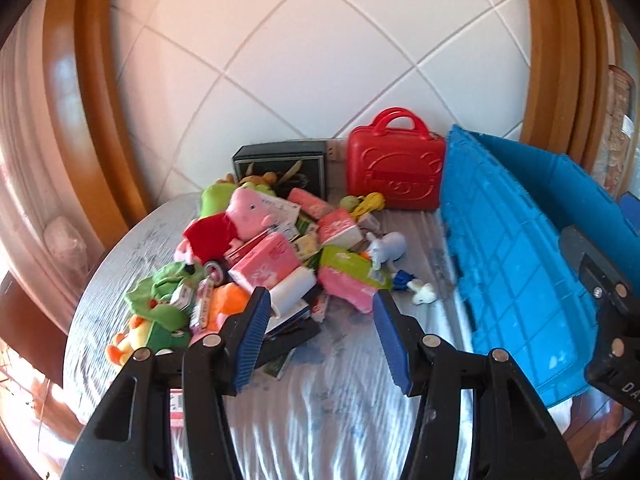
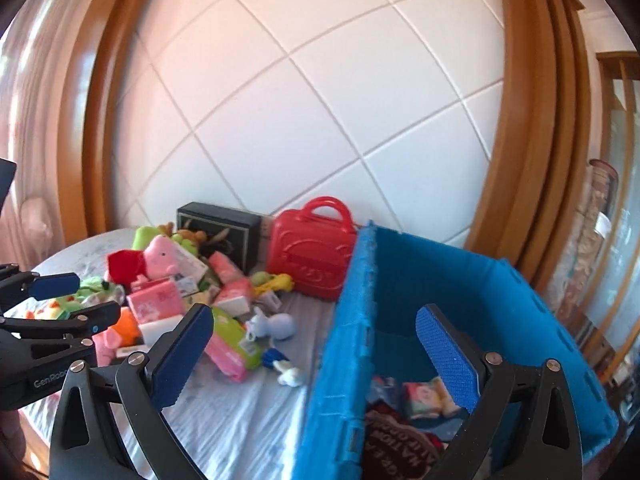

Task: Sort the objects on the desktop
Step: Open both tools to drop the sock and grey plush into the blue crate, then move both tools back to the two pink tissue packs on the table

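Note:
A heap of toys and packets [image 1: 276,264] lies on the round table: a pink pig plush [image 1: 244,216], pink tissue packs [image 1: 264,266], a green plush [image 1: 160,300] and a pale blue toy [image 1: 386,248]. My left gripper [image 1: 320,304] is open and empty, just short of the heap's near edge. A blue crate [image 2: 460,300] stands at the right and holds a few packets [image 2: 424,398]. My right gripper [image 2: 316,324] is open and empty above the crate's left wall. The left gripper also shows in the right wrist view [image 2: 76,300].
A red toy case [image 1: 396,168] and a black box [image 1: 280,164] stand at the back by the white tiled wall. The table [image 1: 320,400] has a pale striped cloth. Wooden frames flank both sides.

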A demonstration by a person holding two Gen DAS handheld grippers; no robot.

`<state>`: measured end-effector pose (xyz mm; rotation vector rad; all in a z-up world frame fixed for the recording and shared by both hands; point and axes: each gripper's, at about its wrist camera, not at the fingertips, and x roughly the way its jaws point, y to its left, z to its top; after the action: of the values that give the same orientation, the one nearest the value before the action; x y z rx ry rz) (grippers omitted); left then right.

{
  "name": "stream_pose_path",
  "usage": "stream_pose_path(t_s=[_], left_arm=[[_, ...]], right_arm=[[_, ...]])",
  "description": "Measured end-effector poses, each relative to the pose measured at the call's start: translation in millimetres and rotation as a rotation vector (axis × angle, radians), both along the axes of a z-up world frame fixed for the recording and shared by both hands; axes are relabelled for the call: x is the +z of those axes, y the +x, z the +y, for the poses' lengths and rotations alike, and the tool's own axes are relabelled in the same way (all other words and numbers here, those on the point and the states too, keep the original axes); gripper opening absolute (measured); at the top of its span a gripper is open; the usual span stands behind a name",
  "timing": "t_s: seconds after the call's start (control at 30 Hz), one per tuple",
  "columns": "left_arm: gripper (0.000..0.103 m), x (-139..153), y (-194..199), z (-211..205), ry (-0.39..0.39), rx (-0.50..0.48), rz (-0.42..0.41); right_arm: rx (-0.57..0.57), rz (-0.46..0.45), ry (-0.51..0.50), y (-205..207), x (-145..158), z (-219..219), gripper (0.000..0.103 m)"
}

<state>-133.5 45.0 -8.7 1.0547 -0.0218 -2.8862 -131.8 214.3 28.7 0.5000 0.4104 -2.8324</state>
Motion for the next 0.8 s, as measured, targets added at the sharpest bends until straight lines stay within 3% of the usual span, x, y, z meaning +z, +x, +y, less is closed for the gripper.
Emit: stream_pose_path(t_s=[0.13,0.37,0.8], left_arm=[[0.052,-34.1,2.7,-60.6,0.034,0.091,-0.103],[0.052,-102.7,18.4,-150.4,0.036,0.240,-0.254],[0.052,-187.8,48.4,-289.7,0.122,0.434,-0.374]], right_arm=[[0.120,-0.039,0.027,-0.1,-17.0,-55.0,0.103],[0.262,-0.200,0.085,-9.3,-73.7,-142.4,0.103],[0.364,-0.446,0.214,-20.5,-169.1,-246.6,0.103]])
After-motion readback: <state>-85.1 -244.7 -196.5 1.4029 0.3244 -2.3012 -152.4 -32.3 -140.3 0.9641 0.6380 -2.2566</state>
